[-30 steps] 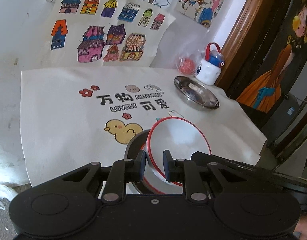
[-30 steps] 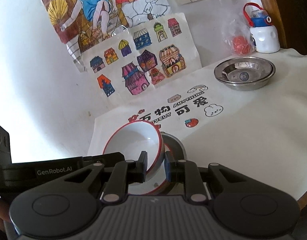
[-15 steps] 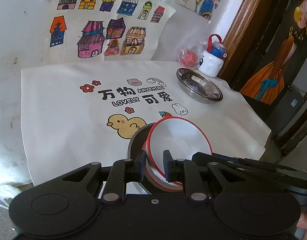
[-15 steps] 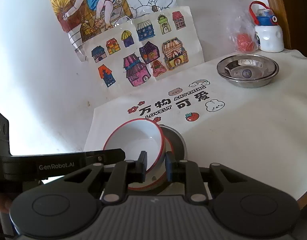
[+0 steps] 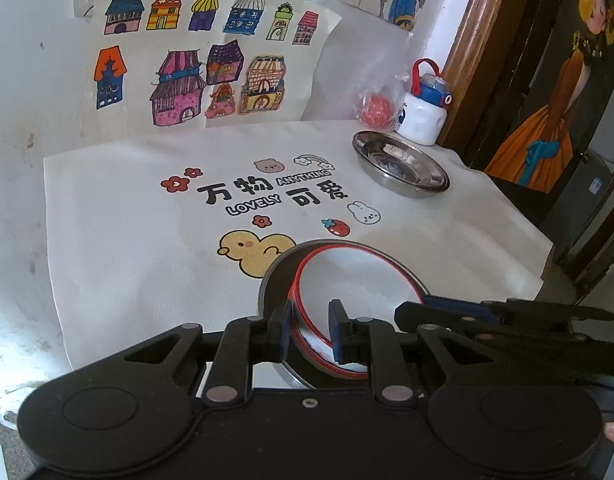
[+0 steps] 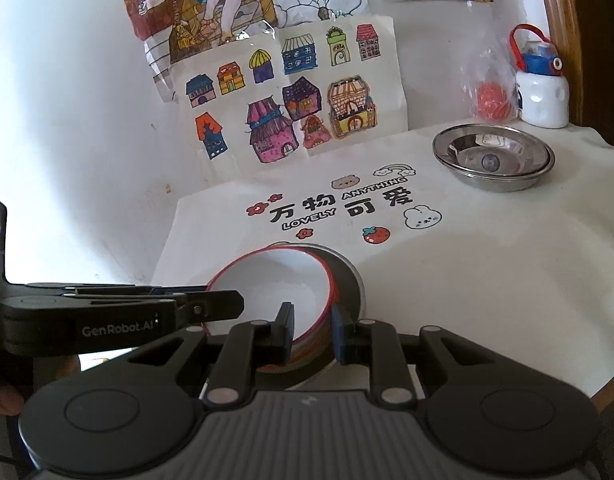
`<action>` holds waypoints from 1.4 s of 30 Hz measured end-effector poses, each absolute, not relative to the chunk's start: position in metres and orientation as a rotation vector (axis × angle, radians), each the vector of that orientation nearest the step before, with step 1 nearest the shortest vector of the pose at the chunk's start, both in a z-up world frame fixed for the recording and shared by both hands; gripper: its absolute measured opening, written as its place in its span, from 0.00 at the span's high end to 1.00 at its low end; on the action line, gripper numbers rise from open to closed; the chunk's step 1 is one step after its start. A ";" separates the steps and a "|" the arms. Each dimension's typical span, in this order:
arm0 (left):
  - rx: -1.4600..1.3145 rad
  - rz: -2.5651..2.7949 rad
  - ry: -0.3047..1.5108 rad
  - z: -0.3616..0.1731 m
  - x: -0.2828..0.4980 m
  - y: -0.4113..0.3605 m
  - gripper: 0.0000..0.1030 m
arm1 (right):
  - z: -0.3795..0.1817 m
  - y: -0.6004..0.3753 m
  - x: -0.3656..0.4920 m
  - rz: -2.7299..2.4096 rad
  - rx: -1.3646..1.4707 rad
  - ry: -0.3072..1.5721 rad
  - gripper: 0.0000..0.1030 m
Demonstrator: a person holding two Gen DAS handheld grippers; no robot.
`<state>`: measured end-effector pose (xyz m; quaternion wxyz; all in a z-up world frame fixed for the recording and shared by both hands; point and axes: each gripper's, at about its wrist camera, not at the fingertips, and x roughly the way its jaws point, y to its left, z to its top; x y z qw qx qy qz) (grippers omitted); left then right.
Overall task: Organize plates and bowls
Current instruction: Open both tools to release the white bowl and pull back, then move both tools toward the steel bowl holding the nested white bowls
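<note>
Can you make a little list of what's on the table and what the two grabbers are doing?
left gripper: open around the white red-rimmed bowl's rim
right gripper: open around the same bowl's other side
bowl sits in: metal plate
far right: stacked steel dishes
behind them: white water bottle, bagged red thing
cover: printed tablecloth

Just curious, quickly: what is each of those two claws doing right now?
Left gripper: fingers open astride the rim of the red-rimmed bowl.
Right gripper: open astride the same bowl's rim.
</note>
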<state>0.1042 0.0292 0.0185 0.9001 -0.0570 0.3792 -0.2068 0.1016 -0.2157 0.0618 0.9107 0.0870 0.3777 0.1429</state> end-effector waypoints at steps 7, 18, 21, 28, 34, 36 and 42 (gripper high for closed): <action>-0.115 -0.432 0.769 0.017 0.102 0.030 0.80 | 0.060 -0.215 0.100 0.299 0.171 0.772 0.74; -0.213 -0.442 0.731 0.020 0.095 0.043 0.65 | 0.064 -0.221 0.089 0.284 0.178 0.701 0.57; -0.241 -0.434 0.706 0.023 0.092 0.046 0.57 | 0.066 -0.225 0.086 0.269 0.178 0.675 0.48; -0.240 -0.389 0.622 0.028 0.077 0.049 0.32 | 0.072 -0.239 0.073 0.253 0.225 0.607 0.23; -0.236 -0.352 0.536 0.033 0.058 0.055 0.10 | 0.077 -0.244 0.059 0.229 0.215 0.555 0.03; -0.242 -0.343 0.518 0.033 0.052 0.057 0.04 | 0.078 -0.244 0.054 0.209 0.192 0.553 0.00; -0.260 -0.315 0.487 0.029 0.033 0.062 0.01 | 0.076 -0.248 0.040 0.162 0.205 0.563 0.00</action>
